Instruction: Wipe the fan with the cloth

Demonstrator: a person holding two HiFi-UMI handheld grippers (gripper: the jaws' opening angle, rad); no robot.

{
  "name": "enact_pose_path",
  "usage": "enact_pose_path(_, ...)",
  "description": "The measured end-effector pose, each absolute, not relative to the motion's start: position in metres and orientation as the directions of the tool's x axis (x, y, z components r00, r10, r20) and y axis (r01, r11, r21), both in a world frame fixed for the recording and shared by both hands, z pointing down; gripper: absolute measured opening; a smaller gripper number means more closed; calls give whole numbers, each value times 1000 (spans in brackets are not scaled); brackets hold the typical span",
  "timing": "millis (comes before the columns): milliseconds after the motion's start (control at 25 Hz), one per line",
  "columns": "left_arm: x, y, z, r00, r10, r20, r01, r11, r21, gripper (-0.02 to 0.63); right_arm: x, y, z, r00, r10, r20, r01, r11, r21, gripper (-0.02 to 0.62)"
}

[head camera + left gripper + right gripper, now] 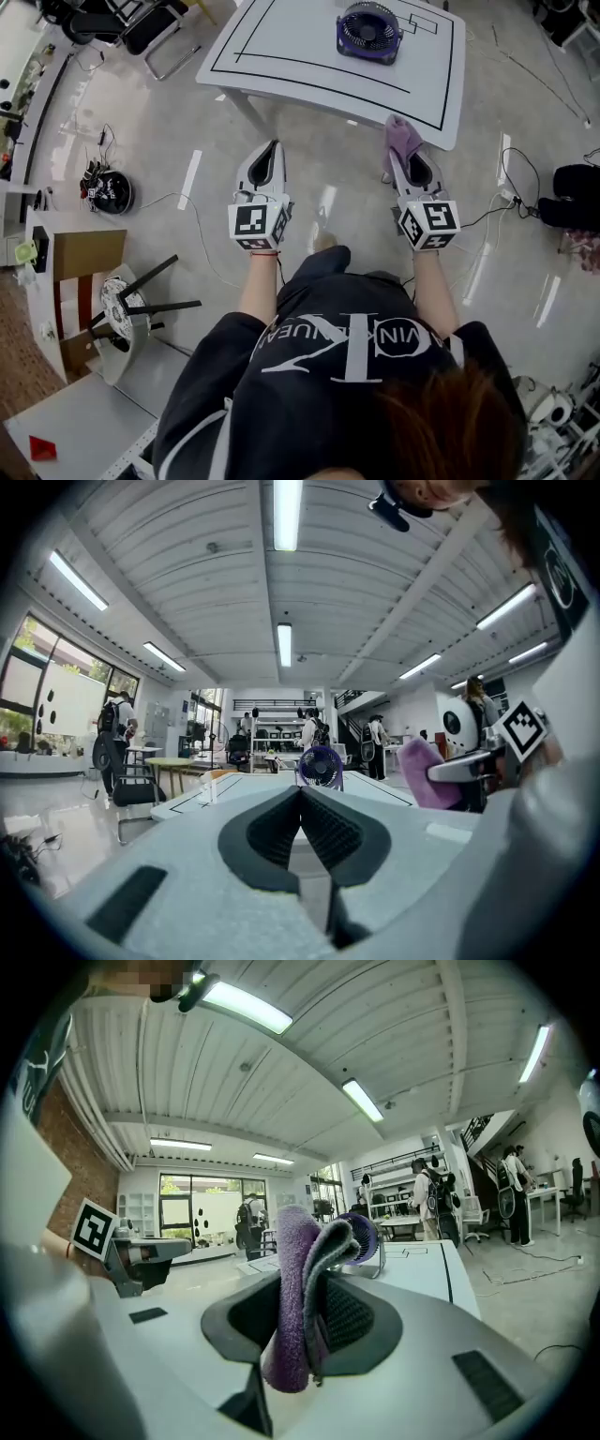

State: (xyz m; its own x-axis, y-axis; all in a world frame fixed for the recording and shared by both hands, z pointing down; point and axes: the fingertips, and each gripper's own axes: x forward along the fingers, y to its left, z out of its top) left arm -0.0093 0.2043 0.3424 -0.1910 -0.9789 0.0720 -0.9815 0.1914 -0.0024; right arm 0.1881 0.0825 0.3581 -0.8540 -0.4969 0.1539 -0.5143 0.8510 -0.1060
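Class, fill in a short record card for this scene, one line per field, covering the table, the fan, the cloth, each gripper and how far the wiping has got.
table: white, with black lines marked on its top
fan: small, purple, stands on the table, nothing touching it
cloth: purple, folded, pinched in the right gripper
right gripper: shut on the cloth, short of the fan
left gripper: shut, nothing in it
wiping: not yet begun

Black short-sleeved T-shirt point(309, 412), large white lettering point(349, 343)
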Motion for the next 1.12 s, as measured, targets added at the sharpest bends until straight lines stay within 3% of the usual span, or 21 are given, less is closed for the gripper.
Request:
enact_pose_path(800, -60, 107, 385, -74, -993, 97, -995, 81, 65, 6, 86, 12, 372, -815, -553, 172, -569, 820, -64, 110)
enact_pose_path(1120, -80, 14, 378, 67, -994, 90, -998, -67, 5, 23, 42, -55, 376, -764, -618, 186, -635, 771, -47, 110)
